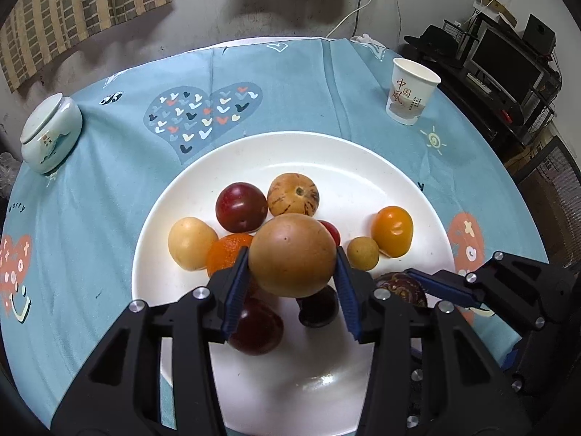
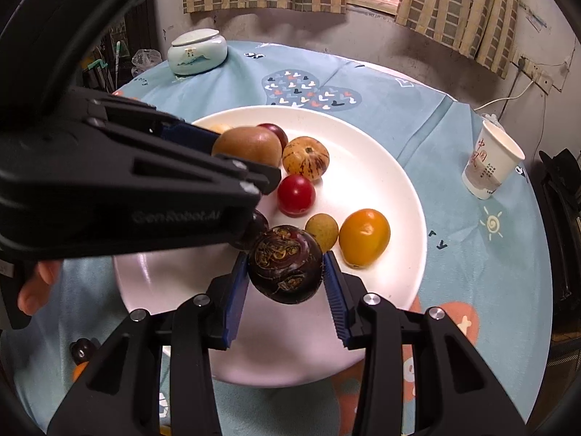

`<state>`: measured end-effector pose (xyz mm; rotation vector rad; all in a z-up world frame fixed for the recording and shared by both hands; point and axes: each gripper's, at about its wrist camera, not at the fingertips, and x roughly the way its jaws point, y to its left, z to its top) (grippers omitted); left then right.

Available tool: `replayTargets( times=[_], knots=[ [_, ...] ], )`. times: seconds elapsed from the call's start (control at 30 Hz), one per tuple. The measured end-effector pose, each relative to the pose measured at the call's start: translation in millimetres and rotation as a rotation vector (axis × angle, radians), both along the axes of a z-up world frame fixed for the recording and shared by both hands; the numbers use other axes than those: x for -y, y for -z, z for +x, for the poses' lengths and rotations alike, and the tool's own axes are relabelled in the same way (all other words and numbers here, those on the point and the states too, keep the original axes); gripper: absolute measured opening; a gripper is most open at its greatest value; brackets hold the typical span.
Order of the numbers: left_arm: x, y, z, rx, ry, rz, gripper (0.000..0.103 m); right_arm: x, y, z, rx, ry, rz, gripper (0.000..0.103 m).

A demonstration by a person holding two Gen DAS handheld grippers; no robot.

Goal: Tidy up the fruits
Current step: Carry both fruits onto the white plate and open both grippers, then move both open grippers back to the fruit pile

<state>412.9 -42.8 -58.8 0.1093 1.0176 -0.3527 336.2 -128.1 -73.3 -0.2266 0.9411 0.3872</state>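
A white plate (image 1: 363, 160) holds several fruits: a dark red plum (image 1: 240, 206), a striped melon-like fruit (image 1: 293, 194), a yellow fruit (image 1: 190, 242), an orange tomato (image 1: 393, 231) and a small tan fruit (image 1: 362, 253). My left gripper (image 1: 292, 259) is shut on a round brown fruit (image 1: 292, 254) and holds it above the plate. My right gripper (image 2: 286, 267) is shut on a dark purple fruit (image 2: 285, 265) over the plate's near side (image 2: 381, 167); this gripper also shows in the left wrist view (image 1: 435, 287). The left gripper (image 2: 232, 149) with the brown fruit (image 2: 248, 145) crosses the right wrist view.
A paper cup (image 1: 412, 91) stands on the blue patterned tablecloth (image 1: 290, 83) at the far right. A pale lidded ceramic jar (image 1: 49, 132) stands at the far left. A small dark fruit (image 2: 81, 350) lies on the cloth left of the plate. Shelving with electronics stands beyond the table's right edge.
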Motion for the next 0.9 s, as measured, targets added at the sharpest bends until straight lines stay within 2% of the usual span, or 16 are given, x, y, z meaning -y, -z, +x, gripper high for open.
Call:
replayTargets(
  times=[0.03,0.07,0.1,0.13,0.2,0.37,0.43,0.5,0.57,0.6,0.63,0.7,0.9],
  knots=[
    [1,0,0,0.003,0.002,0.005,0.047,0,2,1,0.001,0.003,-0.007,0.042],
    [1,-2,0,0.014,0.001,0.009,0.052,0,3,1,0.006,0.004,-0.017,0.043],
    [1,-4,0,0.024,-0.003,0.013,0.065,0,3,1,0.016,0.006,-0.03,0.052],
    [0,-8,0,0.039,-0.012,0.007,0.07,-1,2,1,0.04,0.015,-0.053,0.063],
    [-5,-16,0,0.06,-0.03,-0.011,0.073,0,-3,-1,0.092,0.032,-0.078,0.064],
    [-18,-35,-6,0.091,-0.06,-0.02,0.077,6,-11,-7,0.088,0.039,-0.052,0.064],
    [-22,-41,-16,0.103,-0.063,-0.018,0.083,9,-16,-12,0.085,0.051,-0.039,0.064],
    [-26,-45,-27,0.112,-0.074,-0.001,0.095,11,-22,-17,0.091,0.07,-0.042,0.065],
    [-30,-48,-44,0.12,-0.087,0.016,0.096,13,-30,-26,0.103,0.085,-0.04,0.074],
    [-32,-48,-53,0.119,-0.089,0.018,0.097,13,-34,-33,0.116,0.093,-0.04,0.082],
    [-35,-49,-62,0.118,-0.093,0.017,0.097,13,-40,-42,0.137,0.103,-0.043,0.09],
    [-45,-52,-91,0.124,-0.105,0.005,0.097,13,-52,-60,0.186,0.12,-0.049,0.099],
    [-72,-52,-183,0.171,-0.165,-0.019,0.101,11,-70,-122,0.216,0.122,-0.012,0.101]
  ],
)
